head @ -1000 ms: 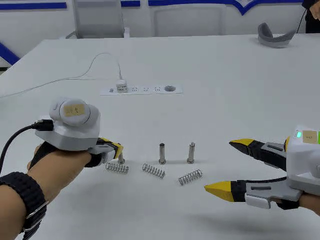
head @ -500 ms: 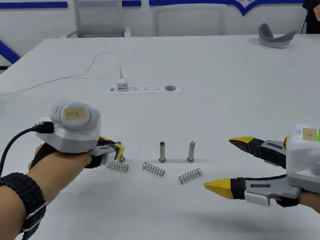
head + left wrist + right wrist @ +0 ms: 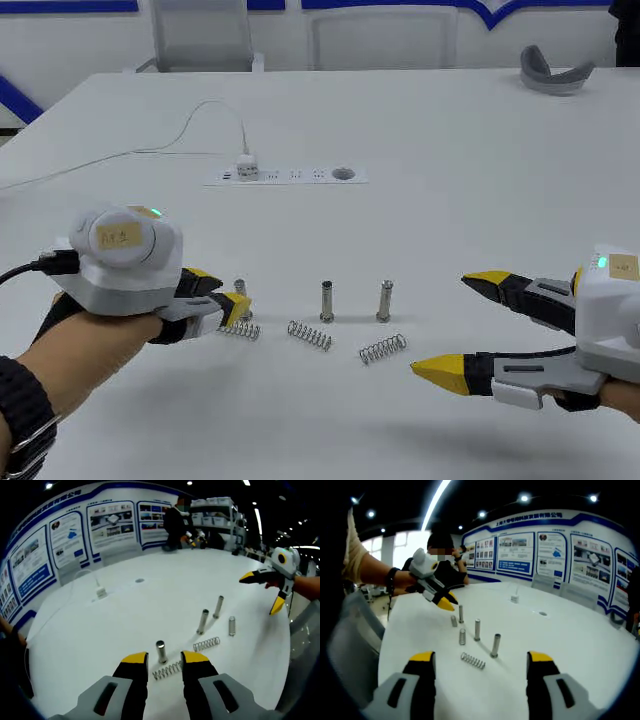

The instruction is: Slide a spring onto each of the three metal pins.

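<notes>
Left gripper (image 3: 222, 290) backed off slightly; jaws part-open, empty. Leftmost spring (image 3: 167, 670) lies crosswise between its tips, toward the worktop's (image 3: 450, 180) near edge, leftmost pin (image 3: 161, 651) upright just beyond. Right gripper (image 3: 440, 324) wide open, well apart.

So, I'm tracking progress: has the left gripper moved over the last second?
Yes. Against the leftmost pin, the left gripper has drawn back leftward toward the person; the pin's top, hidden behind its jaws before, now shows.

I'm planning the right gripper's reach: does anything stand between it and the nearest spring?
Nothing visible does. Bare table lies between the open right gripper and the right-hand spring; the nearest pin stands beyond that spring.
</notes>
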